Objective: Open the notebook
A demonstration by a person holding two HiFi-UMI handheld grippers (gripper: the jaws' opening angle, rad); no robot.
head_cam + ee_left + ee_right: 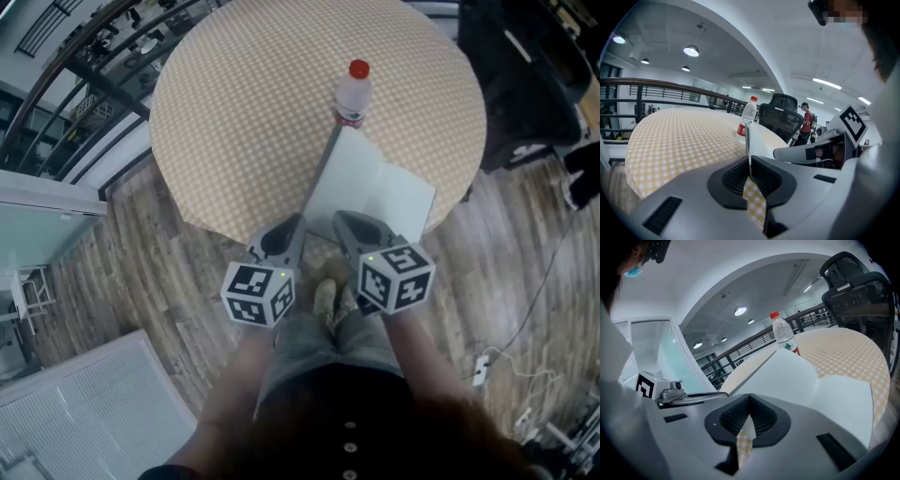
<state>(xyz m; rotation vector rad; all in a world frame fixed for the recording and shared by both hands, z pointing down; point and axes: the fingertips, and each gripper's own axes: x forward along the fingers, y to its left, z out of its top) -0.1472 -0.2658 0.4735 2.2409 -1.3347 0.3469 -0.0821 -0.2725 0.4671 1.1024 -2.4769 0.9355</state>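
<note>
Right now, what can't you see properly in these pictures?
- Bottle label words: too small, head view.
- Notebook near edge: head view, behind the left gripper and right gripper.
- Table far rim: cut off by the head view's top edge.
- Notebook cover's face: edge-on in the left gripper view.

**Occlusions and cut-offs**

Head view: the bodies of the left gripper [296, 223] and right gripper [351, 223] cover their own jaw tips, the notebook's [380, 192] near edge and the table [234, 122] rim below it. The bottle [353, 92] base is behind the raised cover [321, 175]. The chair [516, 75] is cut by the top-right edge.

Right gripper view: jaws together, can't tell if a page is nipped.

Left gripper view: the far person [806, 123] is too small for detail.
</note>
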